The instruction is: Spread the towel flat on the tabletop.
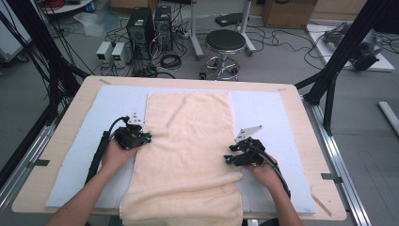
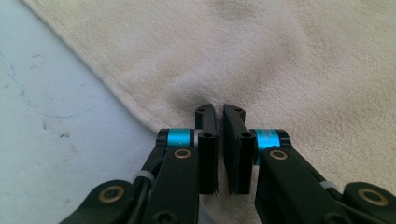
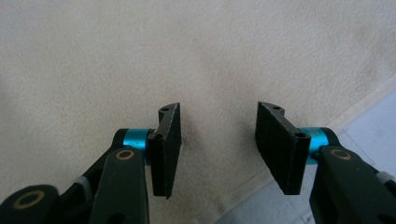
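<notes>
A cream towel (image 1: 188,136) lies lengthwise down the middle of a pale blue mat (image 1: 263,113), its near end hanging over the table's front edge. At the towel's left edge my left gripper (image 1: 147,138) has its jaws closed, and in the left gripper view (image 2: 218,109) the towel (image 2: 280,56) puckers up between the tips. My right gripper (image 1: 228,158) is at the towel's right edge. In the right gripper view (image 3: 218,109) its jaws stand apart just over the towel (image 3: 187,46), with nothing between them.
The mat rests on a wooden table (image 1: 313,146). A raised fold (image 1: 188,184) crosses the towel near the front edge. Bare mat (image 2: 46,140) lies left of the towel, and more mat (image 3: 373,126) lies to its right. A stool (image 1: 225,44) and computers stand on the floor beyond.
</notes>
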A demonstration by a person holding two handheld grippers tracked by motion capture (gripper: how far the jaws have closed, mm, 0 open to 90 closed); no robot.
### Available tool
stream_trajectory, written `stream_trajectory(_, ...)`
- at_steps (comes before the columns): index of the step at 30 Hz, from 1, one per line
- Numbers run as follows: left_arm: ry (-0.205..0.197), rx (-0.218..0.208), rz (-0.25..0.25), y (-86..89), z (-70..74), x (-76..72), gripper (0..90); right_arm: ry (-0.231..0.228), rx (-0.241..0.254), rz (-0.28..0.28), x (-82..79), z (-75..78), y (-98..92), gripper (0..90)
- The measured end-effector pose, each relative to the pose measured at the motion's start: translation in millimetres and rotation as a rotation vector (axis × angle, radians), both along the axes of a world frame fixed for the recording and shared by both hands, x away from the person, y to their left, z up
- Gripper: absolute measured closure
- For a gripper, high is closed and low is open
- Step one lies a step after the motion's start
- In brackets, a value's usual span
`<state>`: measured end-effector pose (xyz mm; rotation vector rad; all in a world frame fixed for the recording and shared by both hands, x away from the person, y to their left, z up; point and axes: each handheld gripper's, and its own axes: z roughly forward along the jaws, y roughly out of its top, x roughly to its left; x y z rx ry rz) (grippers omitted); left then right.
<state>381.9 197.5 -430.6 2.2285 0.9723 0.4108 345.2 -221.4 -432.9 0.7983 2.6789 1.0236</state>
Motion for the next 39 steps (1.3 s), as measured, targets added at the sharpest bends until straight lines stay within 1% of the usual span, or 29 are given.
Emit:
stream_trajectory(2,-0.01,0.01,0.017,0.6,0.1,4.2,84.5,-0.004,0.001,-0.007,-0.6,-0.4,1.1,50.3)
stream_trajectory(4,-0.012,0.005,0.037,1.9,0.0,9.6,84.5,0.006,0.003,-0.012,-1.5,-0.1,2.0,50.3)
stream_trajectory(5,-0.024,-0.001,0.051,2.9,-1.3,13.1,84.5,0.003,0.004,-0.011,-1.9,-0.3,2.8,50.1)
stream_trajectory(6,-0.015,-0.014,0.061,3.7,-1.8,16.3,84.5,-0.001,0.002,-0.013,-3.9,-0.7,4.2,50.0)
stream_trajectory(7,-0.011,-0.016,0.069,4.1,-1.3,20.1,84.4,-0.009,0.005,-0.013,-5.0,-1.2,5.2,50.0)
stream_trajectory(8,-0.021,-0.015,0.082,3.0,-1.5,22.7,84.3,-0.013,0.007,-0.012,-5.8,-1.6,5.5,50.1)
stream_trajectory(9,-0.021,-0.012,0.087,2.5,-1.9,24.9,84.1,-0.013,0.011,-0.013,-5.8,-1.8,5.2,50.1)
stream_trajectory(10,-0.016,-0.018,0.088,1.5,-1.6,27.5,83.8,-0.007,0.012,-0.016,-5.6,-1.8,4.8,50.3)
stream_trajectory(11,-0.017,-0.022,0.091,0.5,-1.6,27.9,83.2,-0.004,0.02,-0.011,-4.2,-2.1,3.9,50.5)
stream_trajectory(13,-0.011,-0.02,0.076,2.2,0.3,26.2,81.8,0.001,0.026,-0.015,-3.7,-1.6,2.5,50.0)
stream_trajectory(15,-0.009,-0.05,0.076,6.7,5.5,22.8,77.4,-0.004,0.038,-0.008,-4.8,0.6,0.8,49.5)
stream_trajectory(16,-0.015,-0.059,0.07,9.4,8.7,20.8,75.9,-0.015,0.052,-0.008,-7.2,3.5,0.1,49.4)
stream_trajectory(17,-0.024,-0.082,0.07,12.1,13.3,17.2,74.8,-0.021,0.058,-0.006,-9.0,5.9,-0.4,49.4)
stream_trajectory(18,-0.033,-0.104,0.056,15.7,19.4,12.1,72.7,-0.031,0.067,-0.003,-12.2,9.2,-0.8,49.4)
stream_trajectory(19,-0.042,-0.117,0.047,17.3,23.9,7.1,70.8,-0.052,0.077,0.007,-16.0,13.4,-1.4,49.4)
stream_trajectory(20,-0.047,-0.122,0.035,18.4,27.1,3.1,69.9,-0.061,0.09,0.011,-19.3,16.6,-2.0,49.4)
stream_trajectory(23,-0.072,-0.134,-0.015,22.0,36.7,-15.6,66.7,-0.073,0.106,0.024,-27.6,23.8,-3.7,49.3)
stream_trajectory(25,-0.084,-0.15,-0.043,22.8,39.7,-28.7,65.2,-0.092,0.119,0.037,-33.6,29.0,-5.0,49.2)
stream_trajectory(27,-0.085,-0.141,-0.078,22.3,41.2,-41.7,63.3,-0.098,0.14,0.044,-39.6,33.9,-5.8,49.1)
stream_trajectory(28,-0.094,-0.153,-0.089,21.8,41.0,-49.1,62.8,-0.096,0.145,0.047,-43.3,36.5,-5.8,49.0)
stream_trajectory(29,-0.102,-0.169,-0.108,21.5,40.7,-57.8,62.7,-0.103,0.147,0.059,-46.8,38.7,-5.6,49.0)
stream_trajectory(30,-0.107,-0.17,-0.119,21.4,40.5,-62.9,62.3,-0.11,0.143,0.073,-51.7,41.4,-5.0,49.0)
stream_trajectory(31,-0.108,-0.171,-0.128,20.6,40.1,-71.1,61.7,-0.117,0.14,0.081,-55.1,42.7,-4.5,49.3)
stream_trajectory(32,-0.107,-0.174,-0.142,20.7,39.7,-77.3,61.5,-0.12,0.139,0.101,-61.3,44.5,-4.0,52.8)
stream_trajectory(33,-0.107,-0.187,-0.149,20.3,39.1,-82.5,61.1,-0.13,0.141,0.13,-66.3,45.3,-3.7,54.4)
stream_trajectory(35,-0.115,-0.199,-0.175,19.1,37.6,-96.4,59.6,-0.138,0.145,0.162,-75.6,46.0,-2.5,54.3)
stream_trajectory(37,-0.12,-0.191,-0.206,16.3,35.3,-109.9,58.7,-0.119,0.145,0.189,-84.5,44.8,-1.9,54.8)
stream_trajectory(39,-0.117,-0.18,-0.228,14.0,32.5,-117.2,57.8,-0.112,0.143,0.206,-90.5,40.9,-1.5,54.8)
